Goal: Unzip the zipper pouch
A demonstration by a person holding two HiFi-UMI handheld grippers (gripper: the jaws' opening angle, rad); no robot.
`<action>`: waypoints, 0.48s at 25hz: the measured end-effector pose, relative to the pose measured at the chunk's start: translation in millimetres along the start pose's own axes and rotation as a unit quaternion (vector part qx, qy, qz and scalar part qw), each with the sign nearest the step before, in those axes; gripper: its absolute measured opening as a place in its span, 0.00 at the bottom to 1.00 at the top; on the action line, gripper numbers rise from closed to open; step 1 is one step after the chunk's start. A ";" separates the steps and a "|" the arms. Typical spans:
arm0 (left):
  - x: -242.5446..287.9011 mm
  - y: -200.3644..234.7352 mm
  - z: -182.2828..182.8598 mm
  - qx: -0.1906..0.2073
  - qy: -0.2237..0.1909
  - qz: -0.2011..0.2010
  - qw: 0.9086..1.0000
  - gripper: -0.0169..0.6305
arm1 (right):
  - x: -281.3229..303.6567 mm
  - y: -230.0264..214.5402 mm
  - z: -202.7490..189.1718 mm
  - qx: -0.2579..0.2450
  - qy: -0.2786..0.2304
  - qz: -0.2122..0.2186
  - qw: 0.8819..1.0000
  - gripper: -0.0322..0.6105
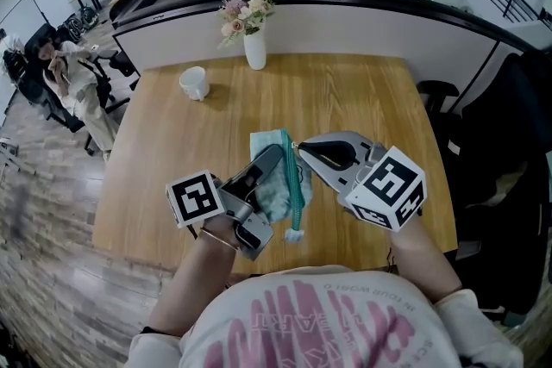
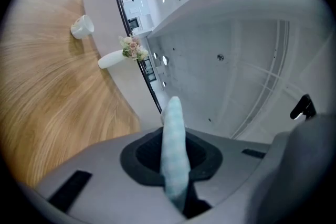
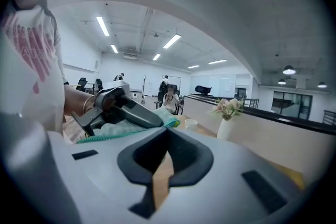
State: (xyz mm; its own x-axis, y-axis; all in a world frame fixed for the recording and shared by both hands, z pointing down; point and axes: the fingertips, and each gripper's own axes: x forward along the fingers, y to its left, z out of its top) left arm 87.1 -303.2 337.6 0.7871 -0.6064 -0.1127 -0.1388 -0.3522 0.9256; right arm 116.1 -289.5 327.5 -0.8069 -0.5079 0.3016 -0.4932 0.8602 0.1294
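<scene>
Above the table [image 1: 362, 90], the pouch [image 1: 286, 194] hangs pinched in the closed left gripper [image 1: 274, 154]. Its zipper [image 1: 299, 185] edge runs toward the person. The right gripper [image 1: 300, 148], jaws barely parted and empty, sits just beside the zipper's far end and is the nearer gripper to it.

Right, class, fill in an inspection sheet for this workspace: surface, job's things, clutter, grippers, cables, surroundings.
Surface: wooden table.
Job's things: light blue zipper pouch with a teal zipper, at the near edge.
Clutter: white cup and vase of flowers at the far side.
Grippers: left gripper shut on the pouch; right gripper beside it, jaws a slit apart, nothing between them.
Cables: nothing seen.
Surroundings: office; partition behind the table, seated person far left.
</scene>
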 end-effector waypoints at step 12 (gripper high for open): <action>-0.2 -0.7 5.7 0.002 -0.015 0.000 1.000 0.10 | 0.4 11.9 -3.4 0.018 0.003 0.018 1.000 0.05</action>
State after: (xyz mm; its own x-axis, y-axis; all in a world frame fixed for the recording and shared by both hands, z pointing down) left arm 83.7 -306.9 334.9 0.7692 -0.6270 -0.1232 -0.1416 -0.3553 0.9240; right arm 111.0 -279.3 332.4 -0.8225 -0.4756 0.3120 -0.4746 0.8761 0.0845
